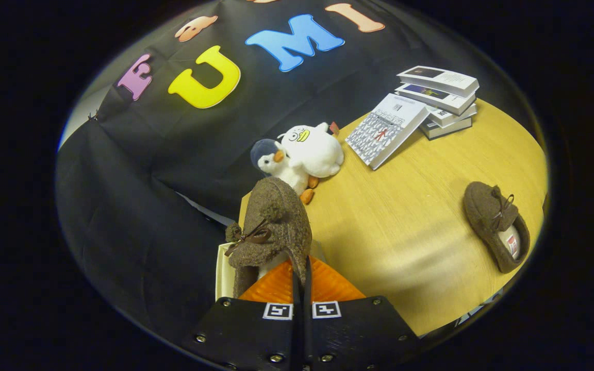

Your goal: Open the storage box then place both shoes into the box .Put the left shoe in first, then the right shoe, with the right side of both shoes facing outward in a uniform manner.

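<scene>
1. Shoes first: one brown fuzzy shoe (271,226) is pinched at its rim between the gripper (301,278) fingers, which are pressed together on it, toe pointing away.
2. It hangs over a pale box edge (223,275) just below, so shoe one looks mid-placement.
3. Second shoe (498,226) sits well apart on the wooden table (405,216), untouched.
4. Beyond: plush penguins (299,154), stacked books (426,111).
5. Most of the box is hidden, and left versus right shoe is hard to call.

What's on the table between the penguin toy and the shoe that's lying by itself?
Nothing: in the gripper view only bare table lies between the penguin and that shoe. The gripper is shut on the other shoe.
</scene>
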